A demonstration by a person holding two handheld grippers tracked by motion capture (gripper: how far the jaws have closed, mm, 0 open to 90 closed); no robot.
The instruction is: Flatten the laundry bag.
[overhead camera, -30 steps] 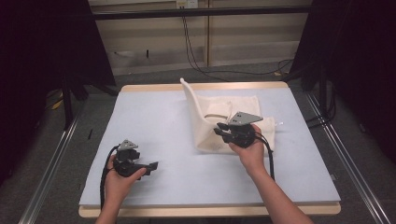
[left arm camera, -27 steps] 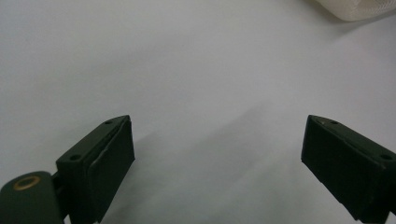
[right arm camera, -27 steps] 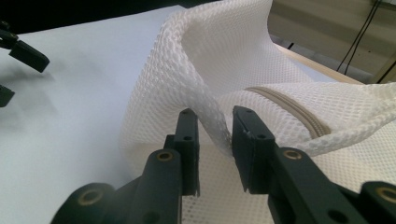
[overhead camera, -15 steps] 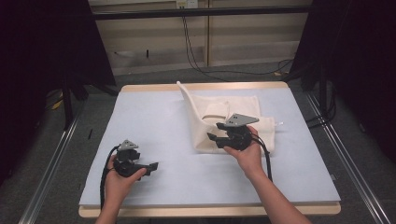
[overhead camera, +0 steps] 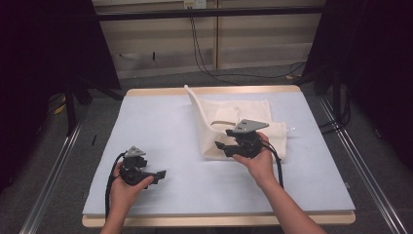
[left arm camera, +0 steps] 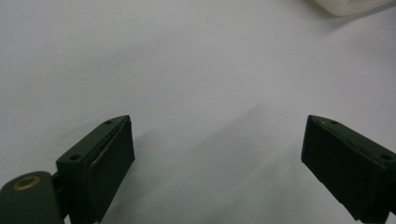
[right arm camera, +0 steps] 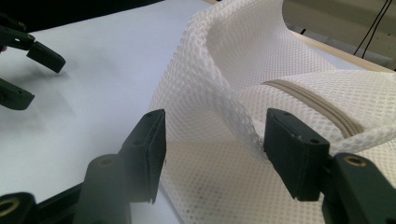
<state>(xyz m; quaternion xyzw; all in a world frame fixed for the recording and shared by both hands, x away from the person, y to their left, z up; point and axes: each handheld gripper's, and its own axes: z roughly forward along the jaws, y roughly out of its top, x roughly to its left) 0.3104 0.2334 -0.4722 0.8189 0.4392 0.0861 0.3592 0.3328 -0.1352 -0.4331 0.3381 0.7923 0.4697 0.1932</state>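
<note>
mesh bags (overhead camera: 253, 127): 1 | grippers: left (overhead camera: 158, 174), right (overhead camera: 221, 146)

Open-weave white mesh cloth bag (right arm camera: 299, 70) showing a ribbed beige zip (right arm camera: 317, 105), matt black plastic jaws catching little light, smooth matt pale table cover (overhead camera: 160, 122) lying flat

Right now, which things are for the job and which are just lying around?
For the job:
mesh bag
right gripper, jaws open around the mesh bag's raised edge
left gripper, jaws open

Lying about:
cables on the floor beyond the table
</note>
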